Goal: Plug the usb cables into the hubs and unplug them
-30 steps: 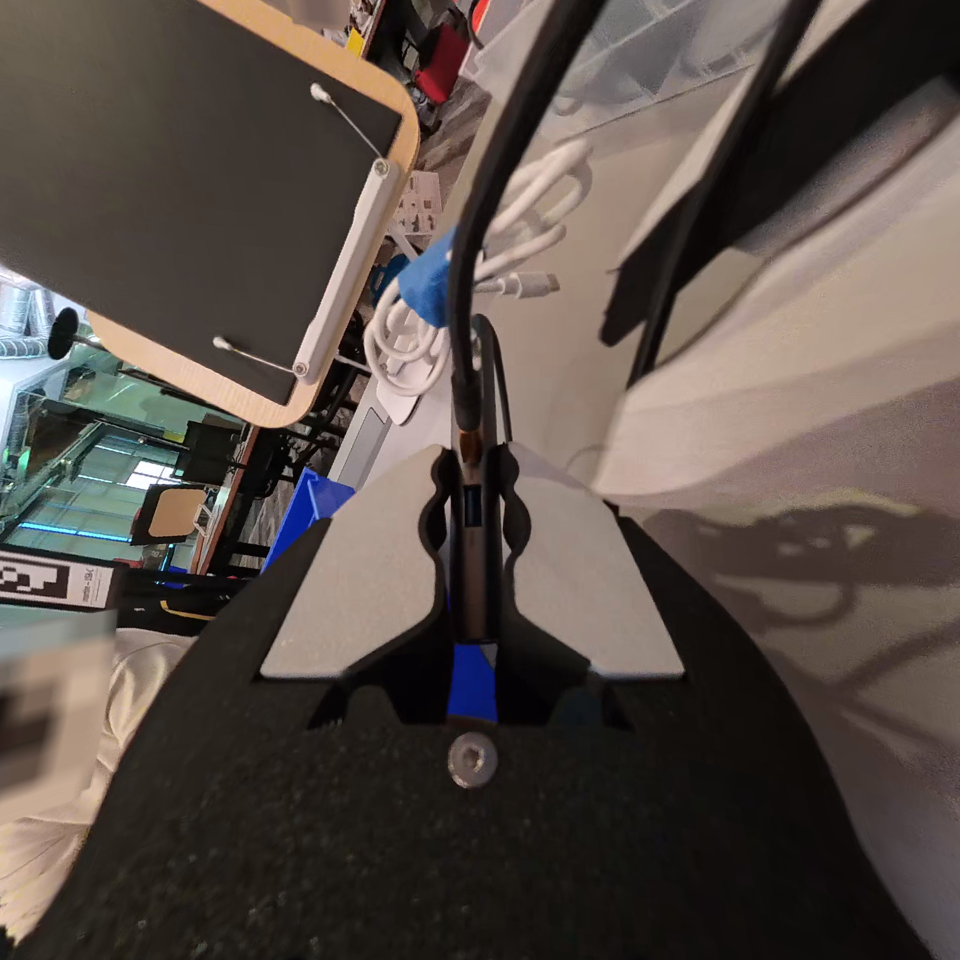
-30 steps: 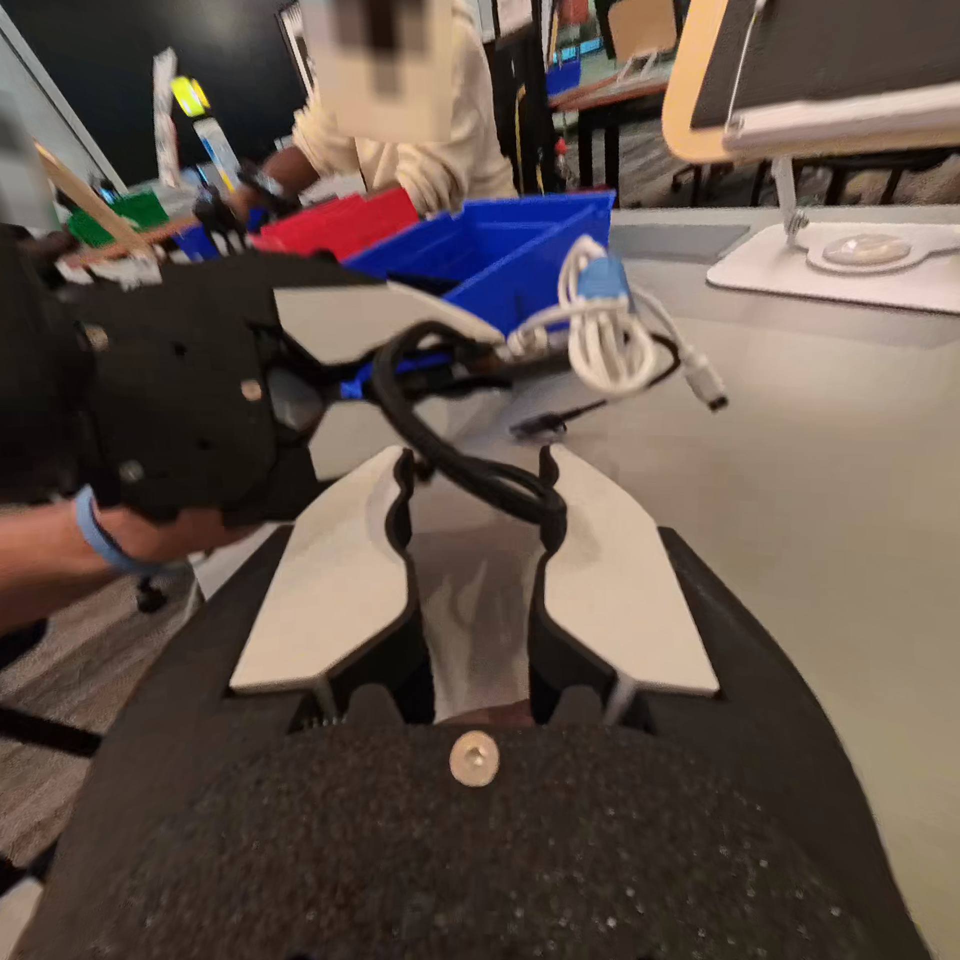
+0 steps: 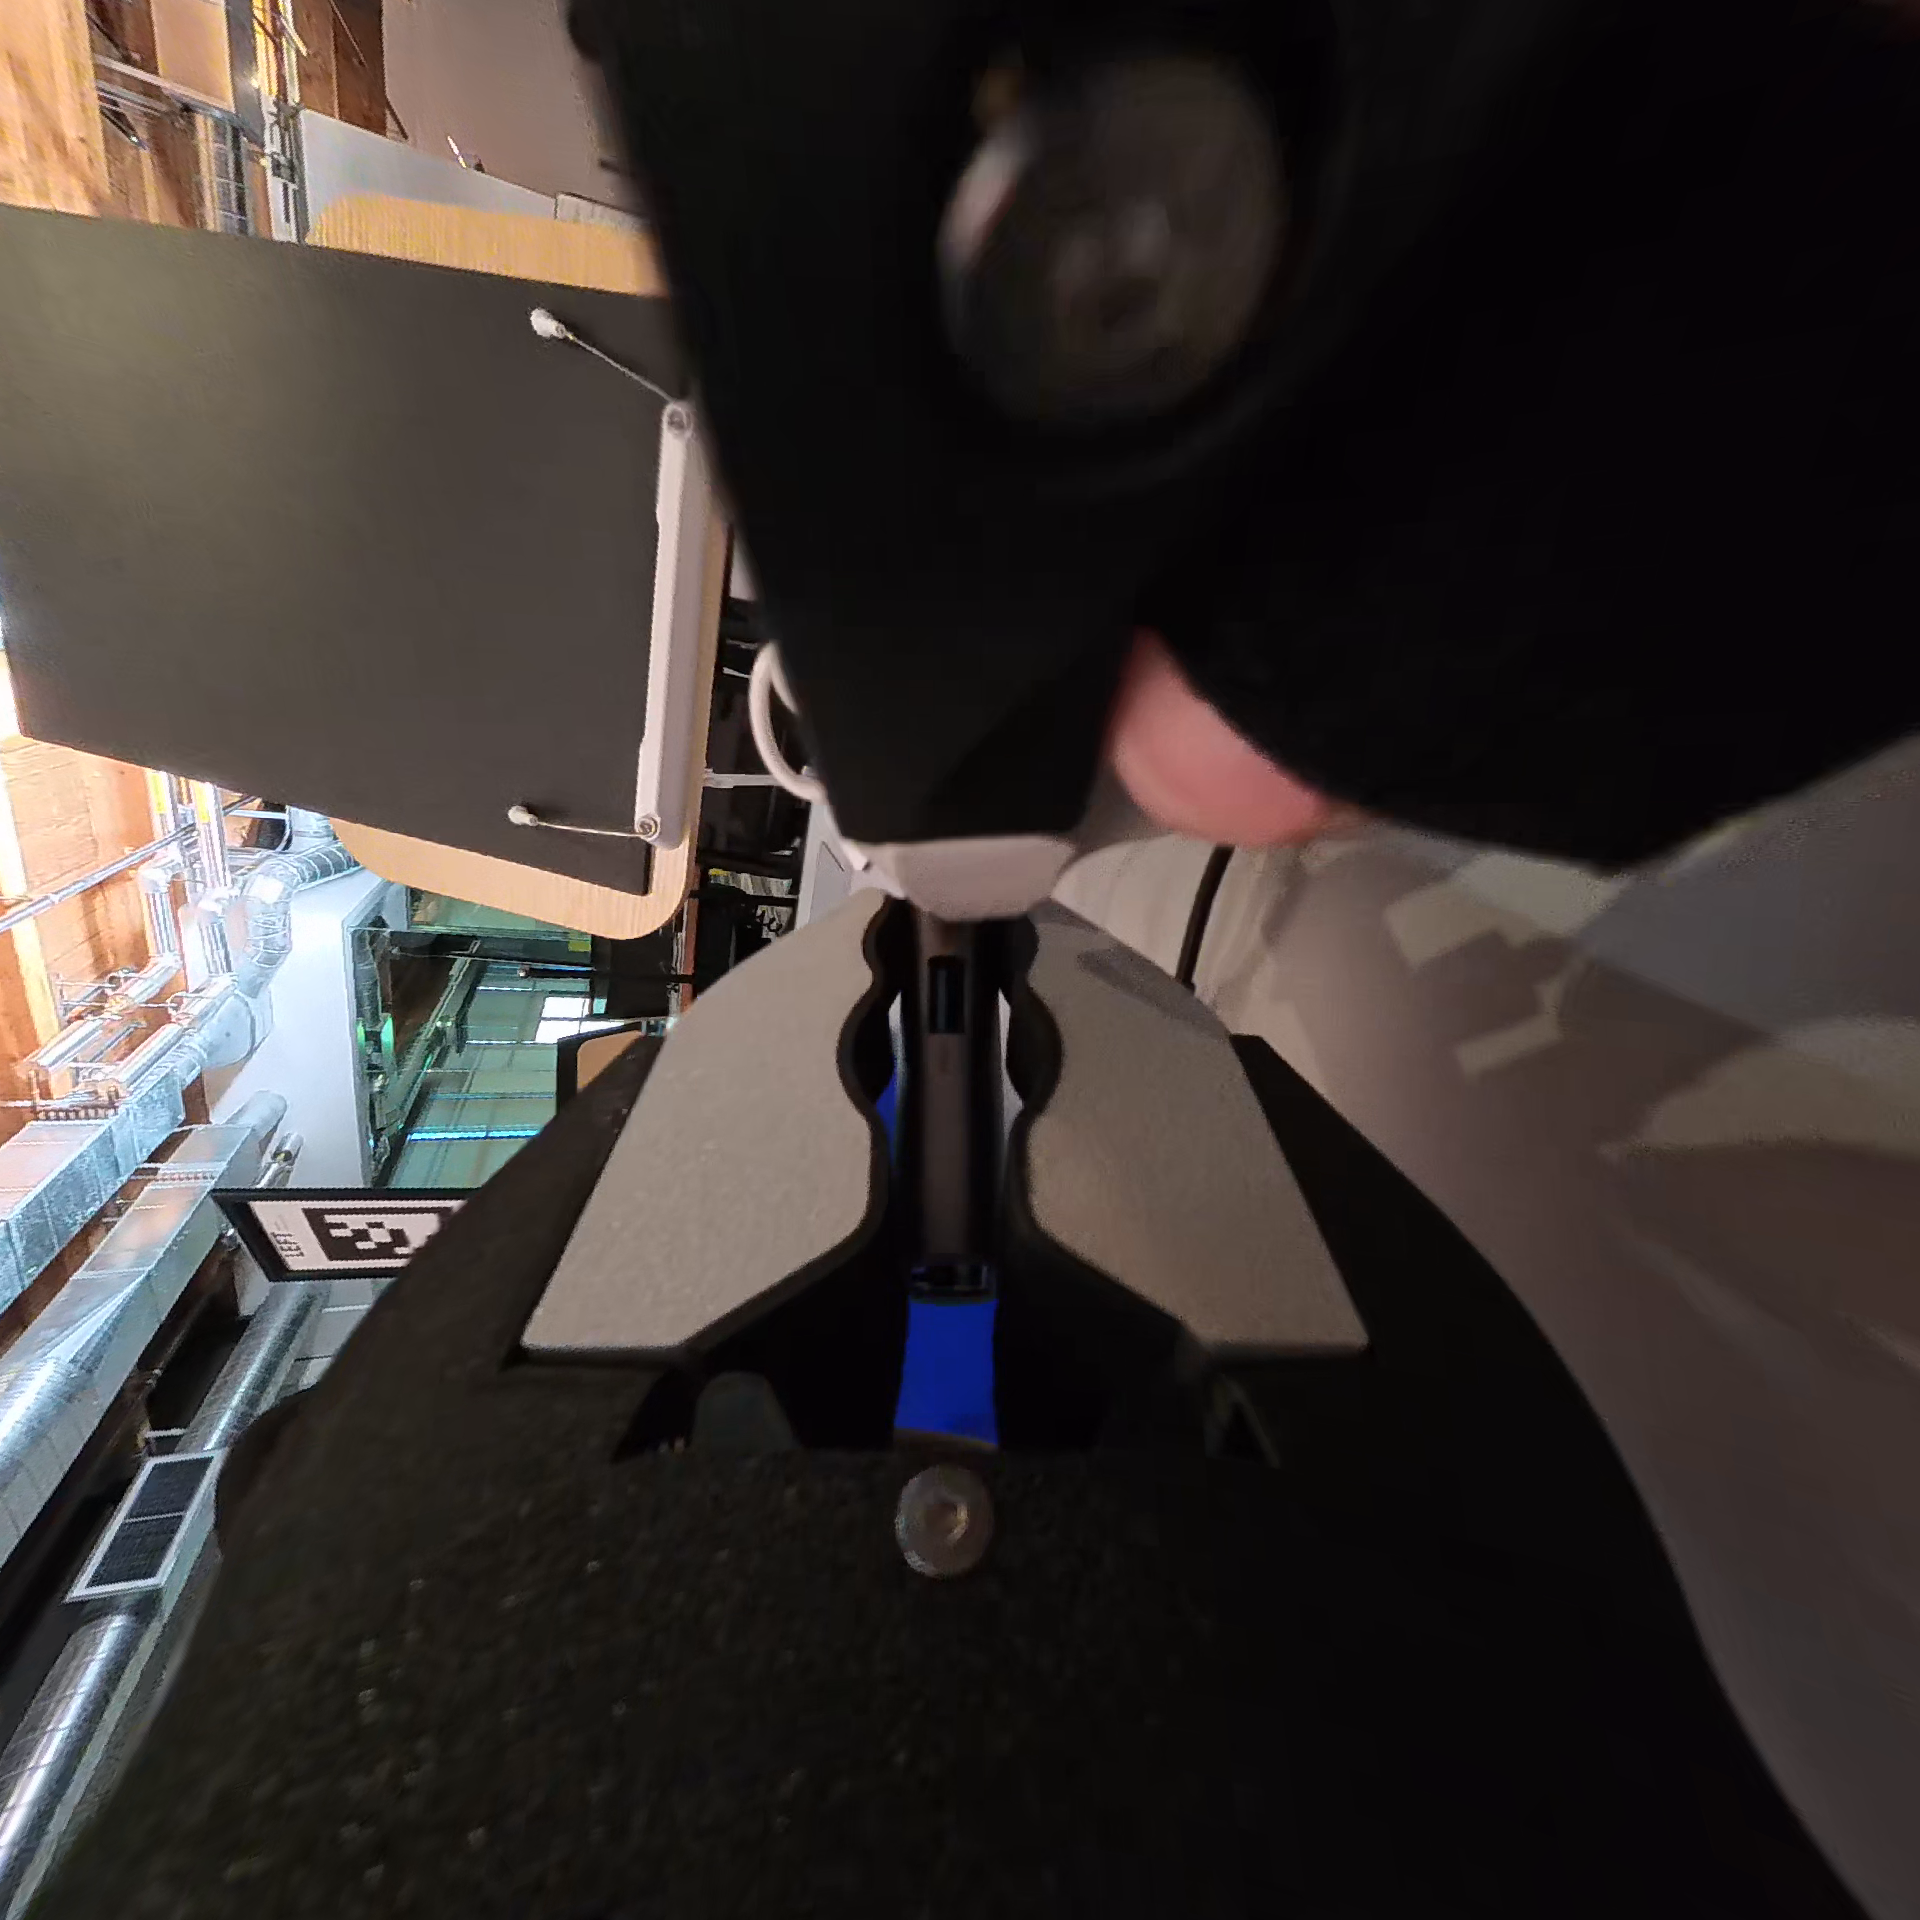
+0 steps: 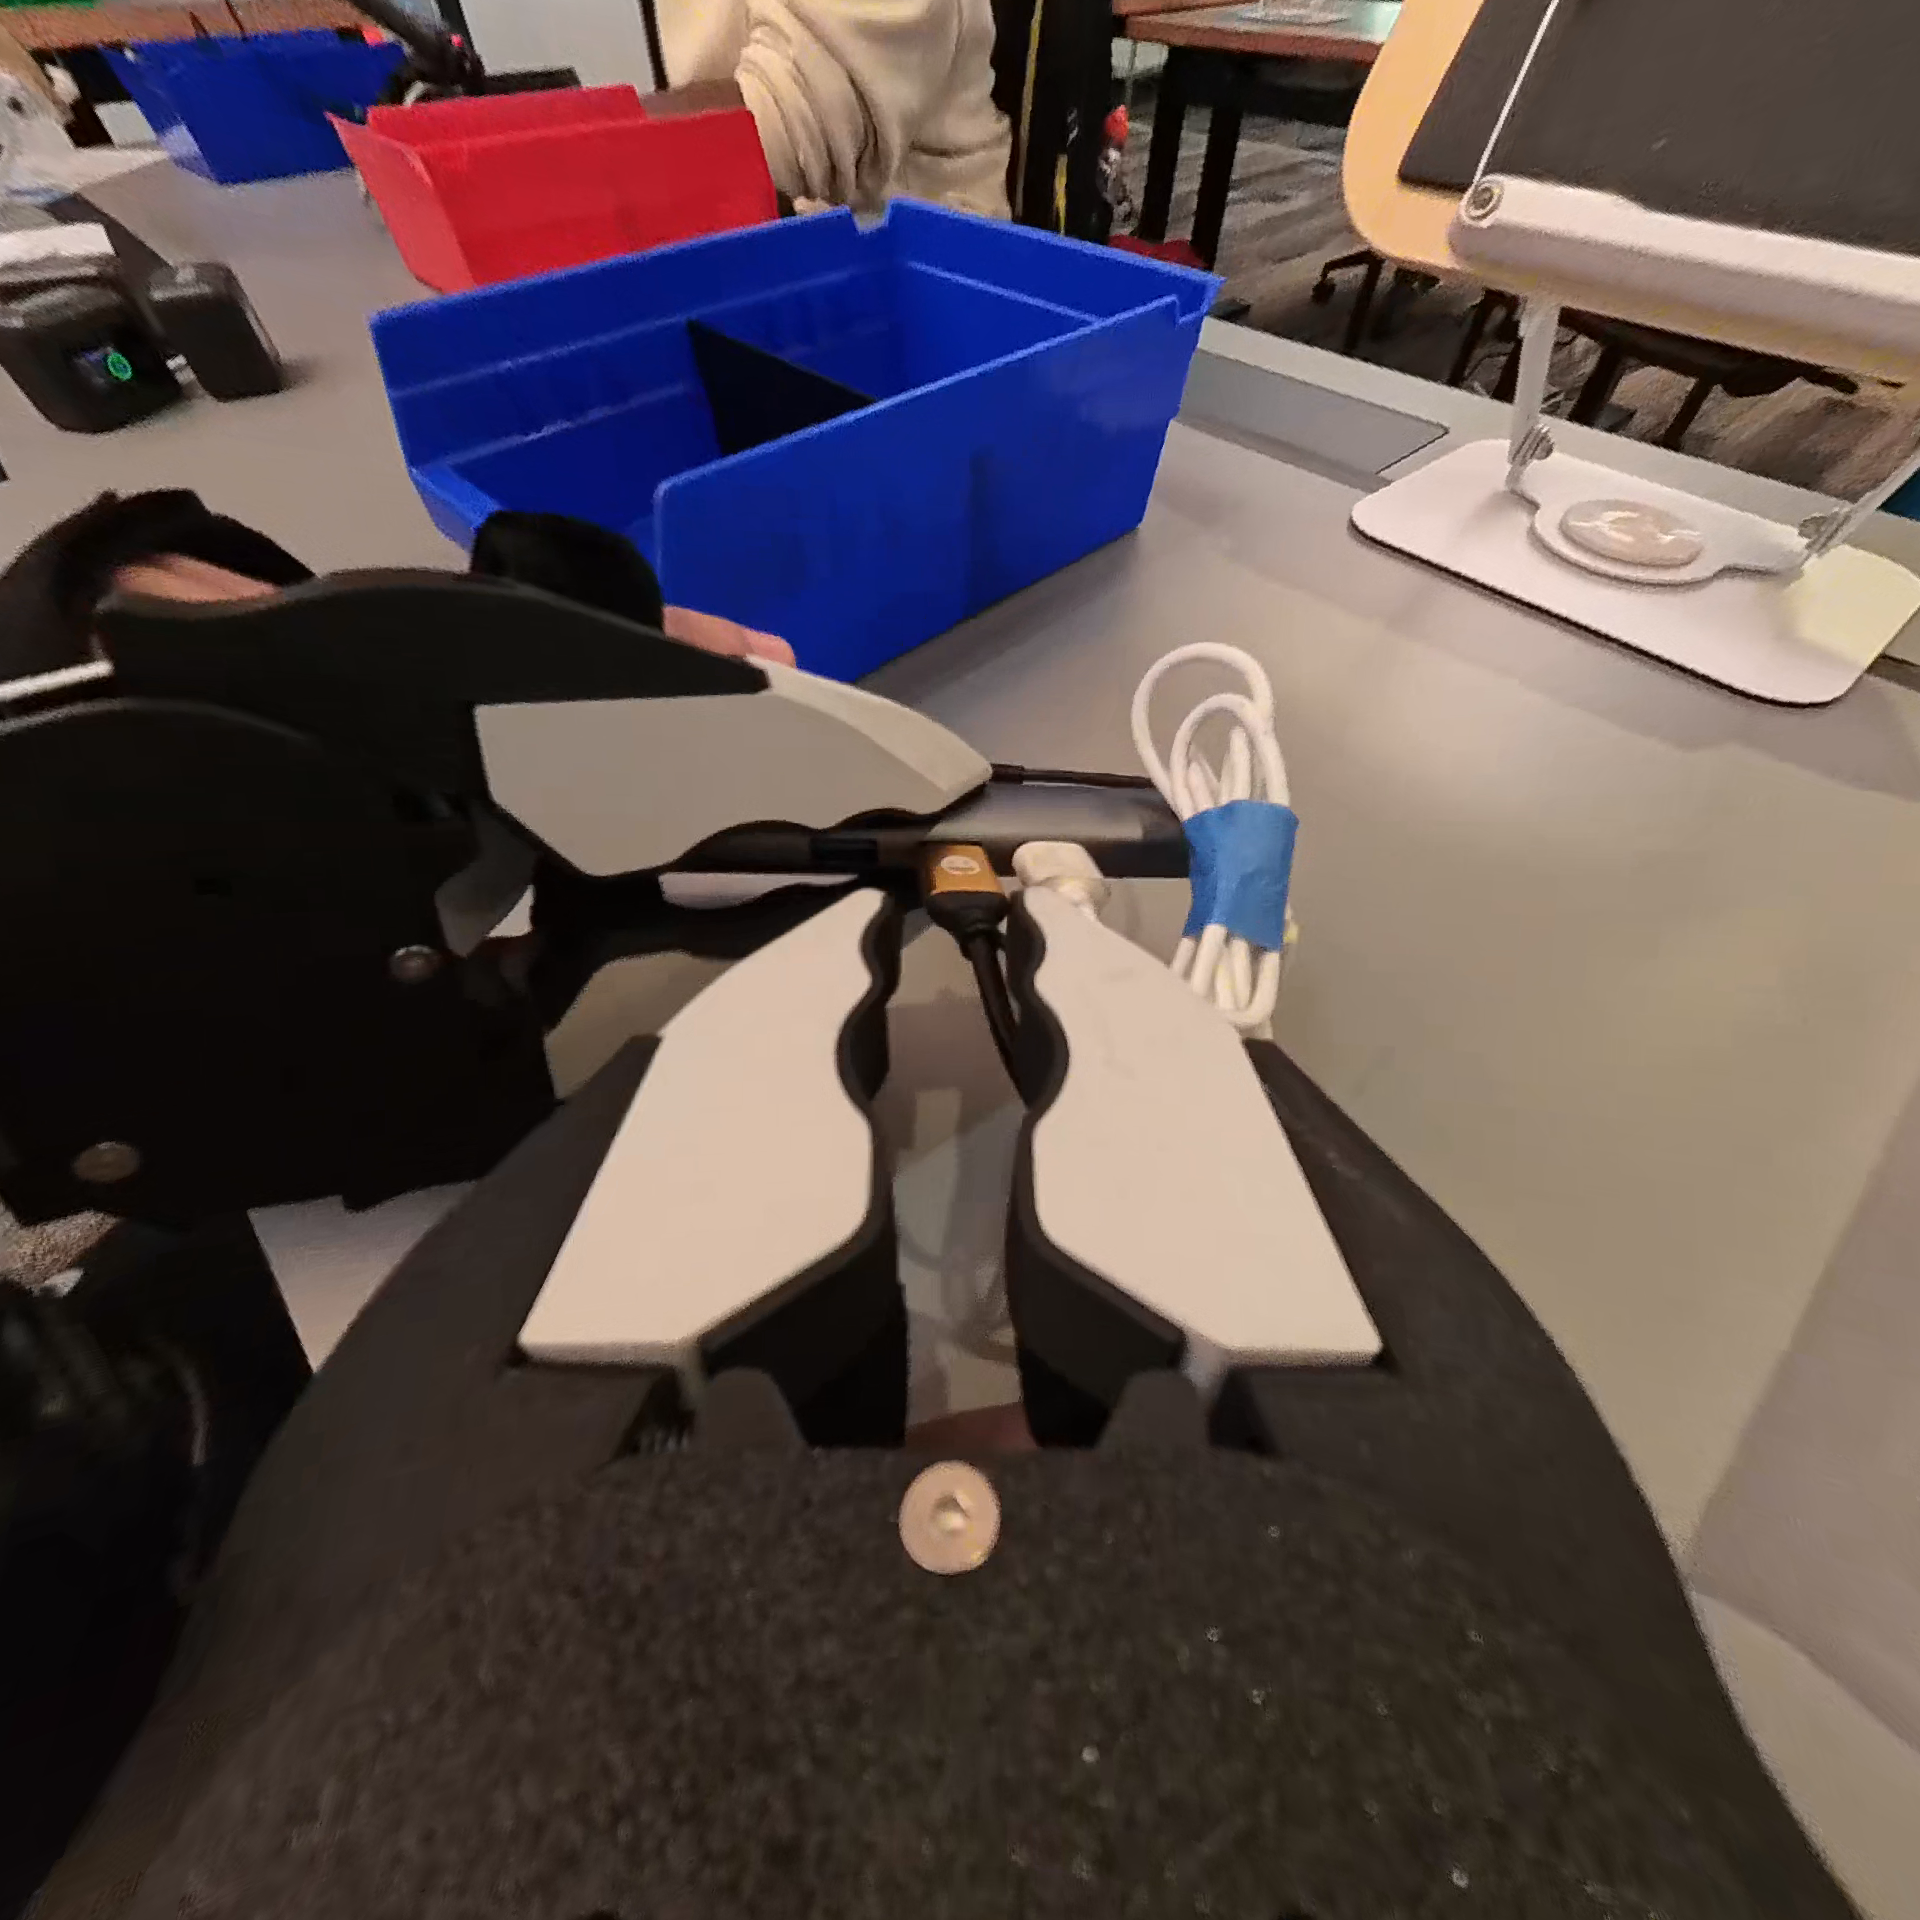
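Observation:
My left gripper is shut on a slim grey USB hub, seen edge-on. In the right wrist view it holds the hub level, just above the table. A black cable's orange plug sits in the hub's side. My right gripper has its jaws narrowed around this plug; its dark body fills the top of the left wrist view. A white cable bundle bound with blue tape hangs at the hub's end. Its white plug lies against the hub; I cannot tell whether it is in a port.
A blue divided bin stands behind the hub, a red bin farther back. A screen on a white stand is at the right. Black devices sit far left. A person in a cream top is behind the grey table.
My right gripper moved in to the hub and its jaws narrowed around the orange plug. My left gripper brought the hub lower and level. The white plug now lies at the hub.

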Demonstrator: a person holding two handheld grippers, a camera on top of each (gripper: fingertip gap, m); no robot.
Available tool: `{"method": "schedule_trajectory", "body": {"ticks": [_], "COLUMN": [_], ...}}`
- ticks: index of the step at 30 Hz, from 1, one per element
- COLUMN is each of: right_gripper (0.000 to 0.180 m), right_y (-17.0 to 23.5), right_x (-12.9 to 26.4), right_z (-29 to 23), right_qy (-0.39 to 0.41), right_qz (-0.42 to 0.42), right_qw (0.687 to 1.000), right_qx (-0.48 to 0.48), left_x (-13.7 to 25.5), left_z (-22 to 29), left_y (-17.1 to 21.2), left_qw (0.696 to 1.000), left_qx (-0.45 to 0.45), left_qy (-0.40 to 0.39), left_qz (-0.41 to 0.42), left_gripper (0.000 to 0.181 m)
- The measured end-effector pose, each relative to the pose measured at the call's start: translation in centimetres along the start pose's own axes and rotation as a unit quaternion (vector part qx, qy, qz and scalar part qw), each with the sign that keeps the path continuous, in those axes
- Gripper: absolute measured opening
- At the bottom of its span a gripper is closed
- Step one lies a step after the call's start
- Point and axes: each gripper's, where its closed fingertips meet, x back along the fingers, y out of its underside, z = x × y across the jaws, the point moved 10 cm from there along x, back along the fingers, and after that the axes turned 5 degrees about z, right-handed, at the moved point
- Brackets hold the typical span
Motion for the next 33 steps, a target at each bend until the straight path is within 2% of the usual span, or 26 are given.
{"method": "schedule_trajectory", "body": {"ticks": [10,16,17,19,21,23,28,29,31,33], "right_gripper": [0.014,0.013,0.006,0.005,0.005,0.005,0.005,0.005,0.006,0.006], "right_y": [0.2,0.6,0.7,0.6,0.2,0.1,0.4,0.3,-0.2,-1.0], "right_x": [-0.2,0.5,0.7,2.3,4.5,5.3,4.8,5.1,5.7,6.8], "right_z": [1.0,0.8,0.7,1.5,2.3,3.2,4.8,5.1,4.6,5.0], "right_qy": [-0.002,0.028,0.032,0.044,0.057,0.042,0.018,0.000,-0.134,-0.126], "right_qz": [-0.022,-0.011,-0.010,0.016,0.032,0.032,0.017,0.028,0.052,0.044], "right_qw": [0.998,0.999,0.999,0.997,0.997,0.998,0.999,0.999,0.989,0.991], "right_qx": [-0.056,-0.037,-0.041,-0.055,-0.032,-0.028,-0.030,-0.028,-0.020,0.026], "left_x": [-0.9,-1.4,-1.6,-3.0,-3.4,-2.8,-2.1,-2.0,-1.8,-1.5], "left_z": [-0.2,-0.1,-0.3,-1.4,-3.0,-3.5,-2.1,-2.1,-2.4,-2.6], "left_y": [0.1,-0.4,-0.2,3.2,6.6,6.7,4.1,4.0,4.1,4.4], "left_qw": [0.999,0.999,0.999,0.996,0.991,0.992,0.995,0.994,0.992,0.991], "left_qx": [0.026,0.026,0.028,0.041,0.093,0.090,0.082,0.097,0.118,0.129], "left_qy": [0.021,0.022,0.015,0.003,0.009,-0.008,0.012,0.019,0.024,0.029], "left_qz": [0.007,0.015,0.005,-0.081,-0.091,-0.082,-0.048,-0.042,-0.033,-0.033], "left_gripper": [0.018,0.018,0.018,0.016,0.016,0.016,0.016,0.016,0.017,0.017]}}
